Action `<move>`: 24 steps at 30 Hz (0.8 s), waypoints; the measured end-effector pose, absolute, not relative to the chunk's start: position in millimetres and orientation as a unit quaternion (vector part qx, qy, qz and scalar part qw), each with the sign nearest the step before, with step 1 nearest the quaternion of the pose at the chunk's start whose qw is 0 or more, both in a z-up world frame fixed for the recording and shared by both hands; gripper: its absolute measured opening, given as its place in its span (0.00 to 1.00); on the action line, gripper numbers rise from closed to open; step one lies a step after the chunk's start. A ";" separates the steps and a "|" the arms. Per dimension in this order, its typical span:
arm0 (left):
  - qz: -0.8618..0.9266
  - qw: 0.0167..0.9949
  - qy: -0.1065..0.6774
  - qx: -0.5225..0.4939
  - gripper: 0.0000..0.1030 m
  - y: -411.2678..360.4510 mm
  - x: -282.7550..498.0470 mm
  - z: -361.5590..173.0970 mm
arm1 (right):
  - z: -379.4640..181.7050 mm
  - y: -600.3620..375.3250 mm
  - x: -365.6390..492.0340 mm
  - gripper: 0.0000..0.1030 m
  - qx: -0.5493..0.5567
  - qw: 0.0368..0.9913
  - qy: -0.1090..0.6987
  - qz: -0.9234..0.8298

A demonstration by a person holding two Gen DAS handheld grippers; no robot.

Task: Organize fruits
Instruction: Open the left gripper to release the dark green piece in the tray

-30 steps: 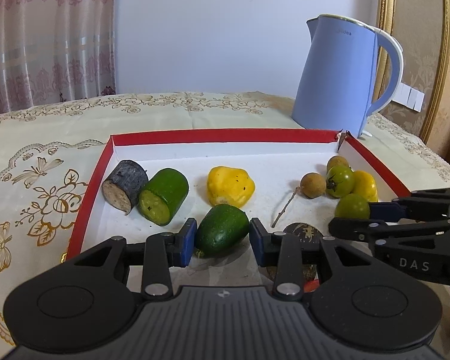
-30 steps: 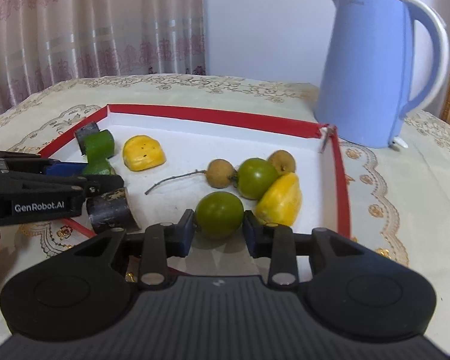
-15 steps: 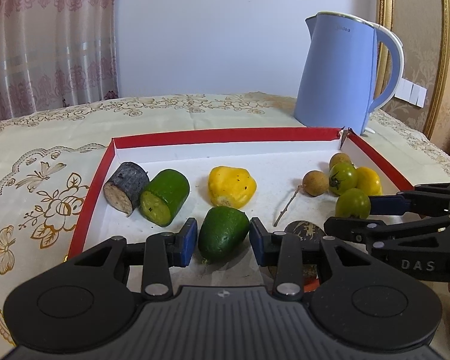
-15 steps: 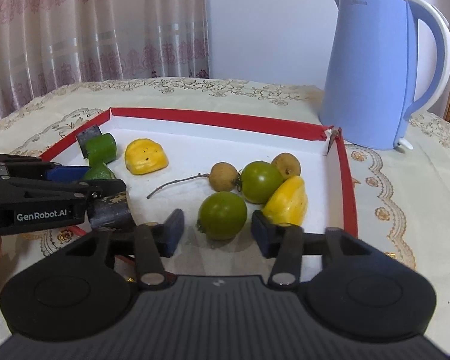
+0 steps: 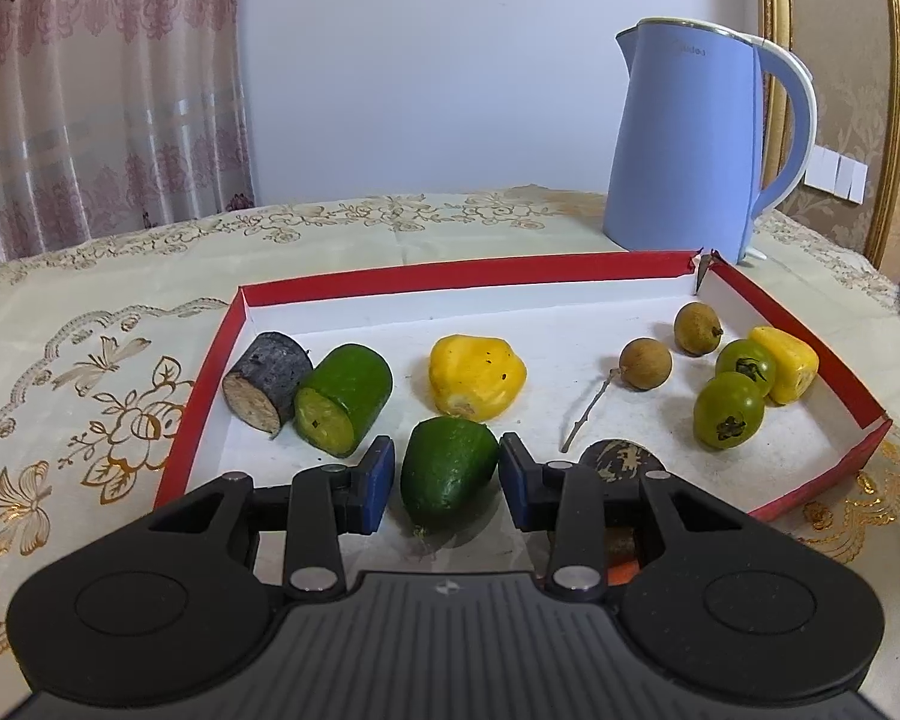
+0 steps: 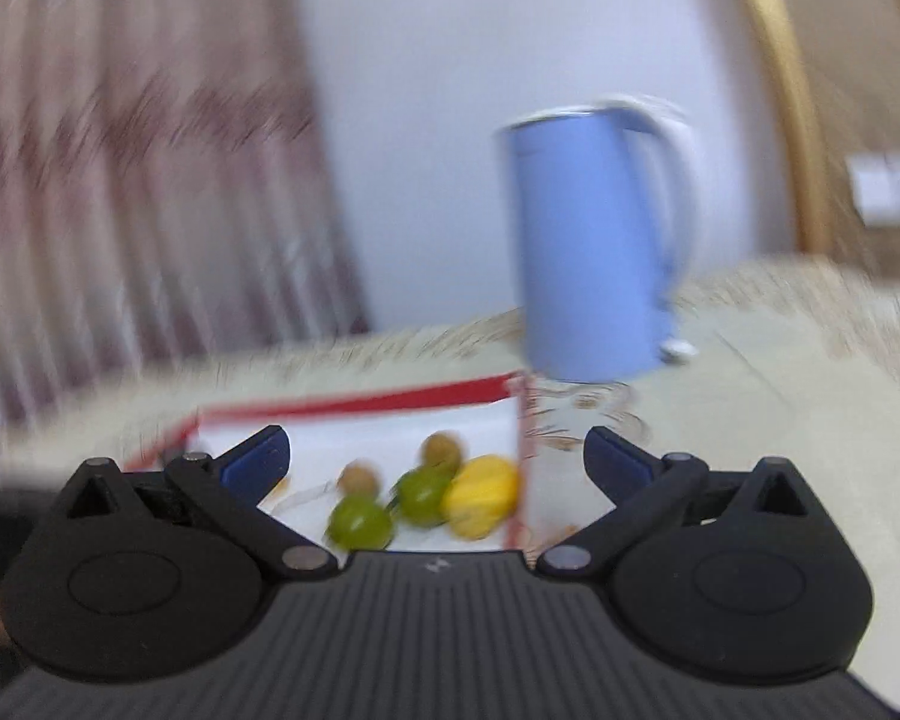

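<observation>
- My left tongs (image 5: 444, 476) sit clenched on the dark green tapered fruit piece (image 5: 447, 468), low at the near edge of the red-rimmed white cardboard tray (image 5: 450, 279) on the desk.
- My right tongs (image 6: 437, 456) are opening, holding nothing; the round green fruit (image 6: 359, 521) lies in the tray beyond them, blurred.

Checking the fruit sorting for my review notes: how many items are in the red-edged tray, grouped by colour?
Green: 4, two cut pieces and two round fruits
Yellow: 2
Brown round: 2
Dark cut pieces: 2
Total: 10, plus one loose twig
</observation>
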State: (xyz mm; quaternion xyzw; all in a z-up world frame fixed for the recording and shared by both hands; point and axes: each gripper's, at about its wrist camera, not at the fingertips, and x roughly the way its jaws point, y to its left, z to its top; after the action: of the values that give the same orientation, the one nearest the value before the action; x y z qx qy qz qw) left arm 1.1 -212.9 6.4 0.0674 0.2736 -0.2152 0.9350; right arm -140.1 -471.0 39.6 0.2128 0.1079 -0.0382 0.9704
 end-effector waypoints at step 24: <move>-0.188 0.939 0.280 0.069 0.36 -219.5 -1.7 8.9 | 15.3 -492.7 -122.0 1.00 0.302 0.938 0.170 -0.009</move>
State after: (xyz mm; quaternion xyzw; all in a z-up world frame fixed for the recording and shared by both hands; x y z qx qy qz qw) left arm -1.7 -219.5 8.9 0.0685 0.2798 -0.1877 0.9390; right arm -122.0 -492.7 15.3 0.3024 0.1701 -0.0092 0.9378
